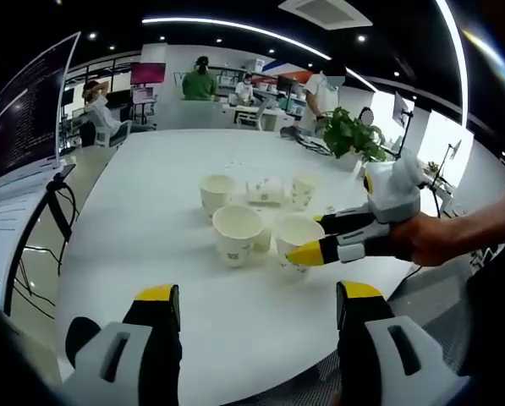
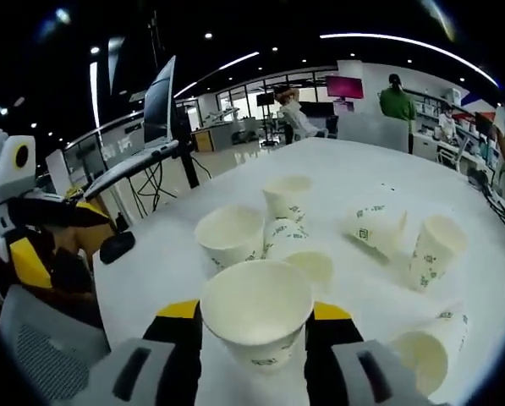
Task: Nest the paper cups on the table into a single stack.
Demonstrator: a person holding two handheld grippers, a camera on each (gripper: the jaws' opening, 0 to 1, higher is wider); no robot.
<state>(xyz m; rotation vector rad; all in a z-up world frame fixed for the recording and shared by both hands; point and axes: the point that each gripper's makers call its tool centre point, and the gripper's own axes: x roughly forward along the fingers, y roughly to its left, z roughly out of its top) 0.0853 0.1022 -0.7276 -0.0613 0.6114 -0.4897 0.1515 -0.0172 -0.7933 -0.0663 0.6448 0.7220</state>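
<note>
Several white paper cups stand on the white table [image 1: 142, 194]. In the left gripper view I see an upright cup [image 1: 216, 191], a nearer one [image 1: 237, 233], one lying on its side [image 1: 266, 191] and one behind it [image 1: 304, 188]. My left gripper [image 1: 256, 294] is open above the near table edge with nothing between its jaws. My right gripper [image 1: 313, 235] comes in from the right, shut on a paper cup [image 1: 293, 238]. In the right gripper view that held cup [image 2: 256, 315] sits upright between my own jaws. Beyond it are a standing cup [image 2: 231, 235], a tipped one [image 2: 375, 224] and another [image 2: 434, 245].
A potted plant [image 1: 354, 135] stands at the table's far side. A monitor on a stand [image 1: 32, 110] is off the table's left. A dark mouse [image 2: 117, 245] lies near the table edge. People sit and stand at desks in the background.
</note>
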